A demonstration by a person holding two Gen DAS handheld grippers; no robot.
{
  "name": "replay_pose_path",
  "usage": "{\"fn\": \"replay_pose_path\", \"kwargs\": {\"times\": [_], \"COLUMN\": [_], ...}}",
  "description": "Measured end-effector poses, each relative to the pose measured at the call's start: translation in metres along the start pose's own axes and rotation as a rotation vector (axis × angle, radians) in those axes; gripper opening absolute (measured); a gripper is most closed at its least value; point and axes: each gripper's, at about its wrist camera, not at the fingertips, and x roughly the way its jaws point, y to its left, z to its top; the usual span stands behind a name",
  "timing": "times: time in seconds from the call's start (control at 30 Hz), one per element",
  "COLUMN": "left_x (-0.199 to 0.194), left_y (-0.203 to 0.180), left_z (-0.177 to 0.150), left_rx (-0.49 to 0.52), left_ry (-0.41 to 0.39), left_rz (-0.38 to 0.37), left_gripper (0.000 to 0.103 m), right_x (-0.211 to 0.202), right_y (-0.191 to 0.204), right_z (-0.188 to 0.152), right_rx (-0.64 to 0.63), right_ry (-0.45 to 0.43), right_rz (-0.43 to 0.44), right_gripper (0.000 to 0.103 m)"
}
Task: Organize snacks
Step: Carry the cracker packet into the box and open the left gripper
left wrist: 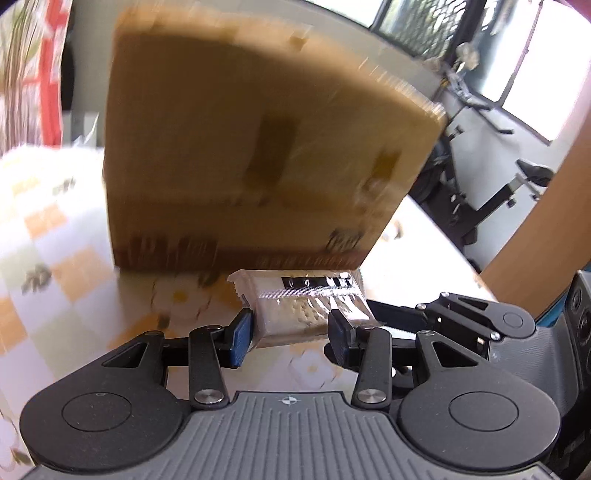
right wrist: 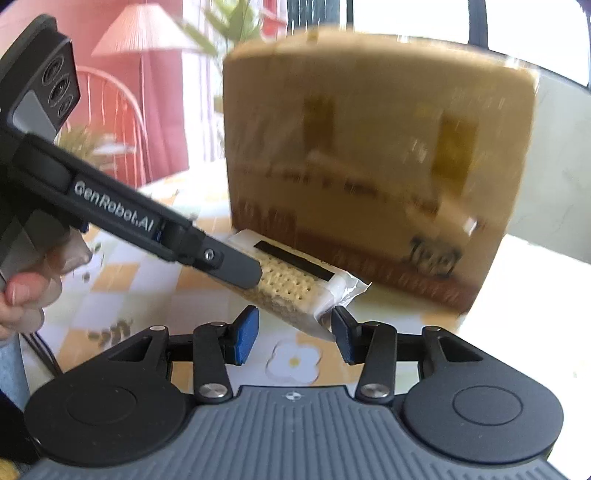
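A clear-wrapped cracker pack (left wrist: 295, 314) sits crosswise between the blue pads of my left gripper (left wrist: 291, 332), which is shut on it above the table. In the right wrist view the left gripper's finger (right wrist: 236, 266) comes in from the left with the cracker pack (right wrist: 291, 284). The pack's free end hangs between the tips of my right gripper (right wrist: 293, 334). The wrapper touches the right pad; tablecloth shows between the pack and the left pad, so this gripper is open. A blurred cardboard box (left wrist: 258, 147) (right wrist: 369, 166) stands just beyond.
The table wears a checked cloth with flowers (left wrist: 55, 258) (right wrist: 122, 273). A person's hand (right wrist: 22, 295) holds the left gripper's handle. A pink chair (right wrist: 110, 110) and lamp (right wrist: 144, 29) stand behind; an exercise bike (left wrist: 498, 192) and a wooden panel (left wrist: 546, 221) are to the right.
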Motion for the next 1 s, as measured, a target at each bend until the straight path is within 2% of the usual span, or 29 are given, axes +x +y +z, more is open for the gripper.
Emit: {"fn": "replay_pose_path", "kwargs": {"times": [0.33, 0.47, 0.6, 0.73, 0.83, 1.0], "left_x": [-0.064, -0.074, -0.066, -0.051, -0.039, -0.031], "left_y": [-0.017, -0.02, -0.013, -0.004, 0.001, 0.029], "left_z": [0.072, 0.1, 0.134, 0.162, 0.172, 0.173], "left_rx": [0.046, 0.076, 0.074, 0.097, 0.111, 0.029], "left_ry": [-0.218, -0.258, -0.25, -0.225, -0.199, -0.171], "left_rz": [-0.078, -0.07, -0.04, 0.008, 0.051, 0.055], "left_gripper": [0.045, 0.046, 0.046, 0.046, 0.047, 0.047], "right_x": [-0.042, -0.043, -0.025, 0.01, 0.032, 0.058], "right_y": [-0.002, -0.01, -0.025, -0.045, -0.051, -0.047], "right_z": [0.088, 0.123, 0.155, 0.185, 0.197, 0.2], "right_rx": [-0.083, -0.075, -0.073, 0.0, 0.024, -0.003], "right_ry": [-0.207, -0.244, -0.238, -0.199, -0.162, -0.093], "right_rz": [-0.094, -0.094, -0.073, -0.039, -0.041, -0.078], "right_gripper": [0.047, 0.047, 0.047, 0.047, 0.047, 0.047]}}
